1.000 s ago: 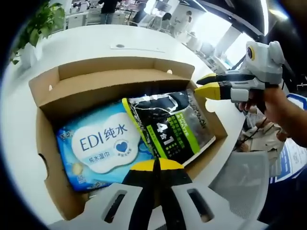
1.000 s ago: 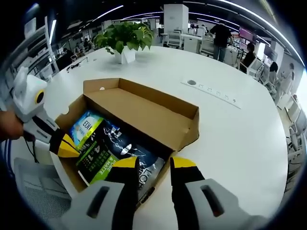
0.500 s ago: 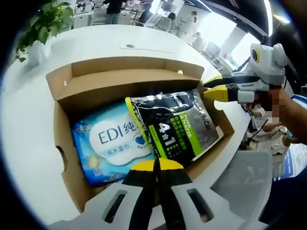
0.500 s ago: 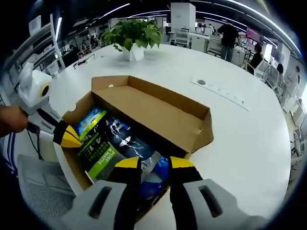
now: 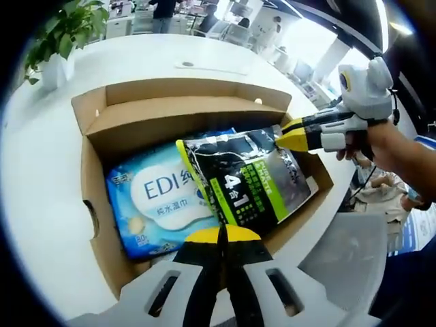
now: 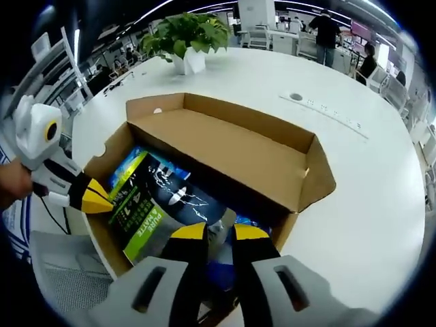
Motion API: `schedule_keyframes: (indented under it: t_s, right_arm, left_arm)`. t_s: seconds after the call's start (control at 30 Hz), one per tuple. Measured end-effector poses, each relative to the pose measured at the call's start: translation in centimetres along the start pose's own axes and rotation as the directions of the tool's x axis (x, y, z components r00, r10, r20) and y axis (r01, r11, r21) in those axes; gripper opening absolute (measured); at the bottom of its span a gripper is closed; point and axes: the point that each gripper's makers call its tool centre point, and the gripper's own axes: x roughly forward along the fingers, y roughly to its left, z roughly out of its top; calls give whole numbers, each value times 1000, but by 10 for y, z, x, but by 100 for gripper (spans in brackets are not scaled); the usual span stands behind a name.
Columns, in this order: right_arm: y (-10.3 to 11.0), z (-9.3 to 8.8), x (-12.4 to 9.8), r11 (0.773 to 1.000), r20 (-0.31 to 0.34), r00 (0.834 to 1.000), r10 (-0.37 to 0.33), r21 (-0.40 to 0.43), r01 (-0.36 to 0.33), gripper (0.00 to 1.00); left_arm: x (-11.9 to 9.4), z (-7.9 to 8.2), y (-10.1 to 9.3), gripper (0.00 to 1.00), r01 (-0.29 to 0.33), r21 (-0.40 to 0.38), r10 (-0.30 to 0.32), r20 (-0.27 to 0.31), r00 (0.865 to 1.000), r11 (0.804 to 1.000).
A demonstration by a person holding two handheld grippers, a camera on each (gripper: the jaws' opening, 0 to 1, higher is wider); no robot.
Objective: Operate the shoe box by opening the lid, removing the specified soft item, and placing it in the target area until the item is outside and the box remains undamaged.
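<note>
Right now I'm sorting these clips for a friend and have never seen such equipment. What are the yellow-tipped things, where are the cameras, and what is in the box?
There is no robot here. A person holds a handheld tool with two yellow-tipped jaws in each hand, and a fisheye camera rides on each tool, looking along its jaws.

In the left gripper view, the left gripper rises from the bottom with its jaws together, holding nothing, at the box's near edge. The right gripper comes in from the right, a hand behind it, its tips at the black and green pouch.

In the right gripper view, the right gripper's jaws stand a little apart over the pouch's corner.

On the round white table stands an open brown cardboard shoe box, lid folded back. Inside lie the pouch and, partly under it, a soft blue and white pack of wet wipes. A potted green plant stands beyond.
</note>
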Motion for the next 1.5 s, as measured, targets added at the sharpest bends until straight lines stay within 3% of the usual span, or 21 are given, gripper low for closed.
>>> schedule_keyframes:
  t_s: [0.17,0.33,0.73,0.93,1.5]
  right_arm:
    - [0,4,-1,998,18,1000,22,54,-23,7]
    - [-1,6,-1,984,50,997,56,165,-64,3]
    - [7,6,2,996,52,998,44,78,-48,0]
    - [8,9,-4,996,56,997,45,75,-49,0]
    - [6,32,-38,994,108,993,41,92,-51,0]
  left_arm:
    - [0,-3,1,0,-4,0,4,-5,1000,1000]
    - [0,-3,1,0,-8,-5,8,1,1000,1000]
    - [-1,-3,2,0,-14,5,14,8,1000,1000]
    - [-7,1,-1,0,-18,19,17,11,1000,1000]
    - [-39,32,-21,0,-10,55,7,65,998,998]
